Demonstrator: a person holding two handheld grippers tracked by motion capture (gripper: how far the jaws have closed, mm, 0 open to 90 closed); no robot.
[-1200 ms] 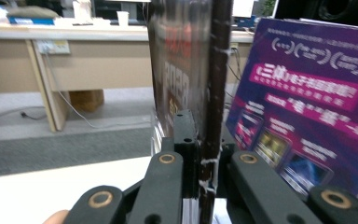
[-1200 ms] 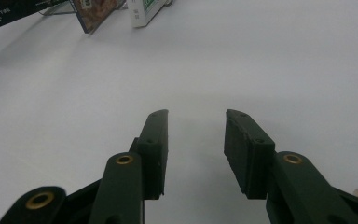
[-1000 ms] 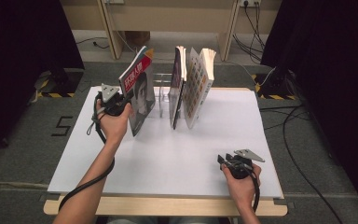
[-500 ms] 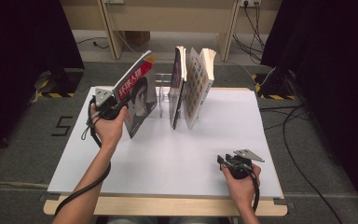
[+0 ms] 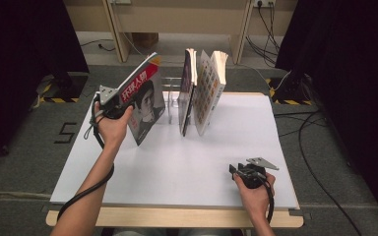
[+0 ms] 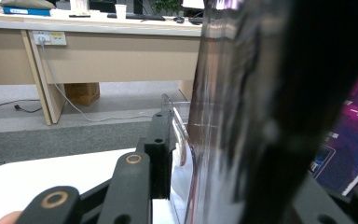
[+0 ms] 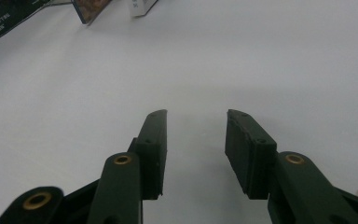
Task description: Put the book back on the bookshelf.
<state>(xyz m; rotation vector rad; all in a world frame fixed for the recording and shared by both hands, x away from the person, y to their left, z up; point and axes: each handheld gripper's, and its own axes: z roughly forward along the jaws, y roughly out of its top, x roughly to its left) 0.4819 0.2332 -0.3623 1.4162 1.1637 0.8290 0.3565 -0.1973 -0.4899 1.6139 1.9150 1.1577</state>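
A magazine [image 5: 145, 96] with a red title band and a face on its cover stands at the back left of the white table top [image 5: 216, 152]. It tilts steeply to the left, over my left gripper [image 5: 124, 109]. In the left gripper view the magazine [image 6: 242, 116] lies between the jaws. A thin gap shows beside the left finger [image 6: 161, 156], and the other finger is hidden. These jaws have just been opening. My right gripper [image 5: 234, 169] rests near the front right edge, open and with nothing between its fingers [image 7: 151, 149].
A clear rack [image 5: 170, 96] stands behind the magazine. Right of it, a dark book [image 5: 187, 91] and a patterned book [image 5: 210, 83] stand on edge. Wooden desk legs [image 5: 115, 34] and floor cables [image 5: 305, 123] lie beyond the table, and black curtains hang on both sides.
The magazine has tipped further to the left, its top now over the left hand. The left hand has shifted slightly left. The right hand has kept still.
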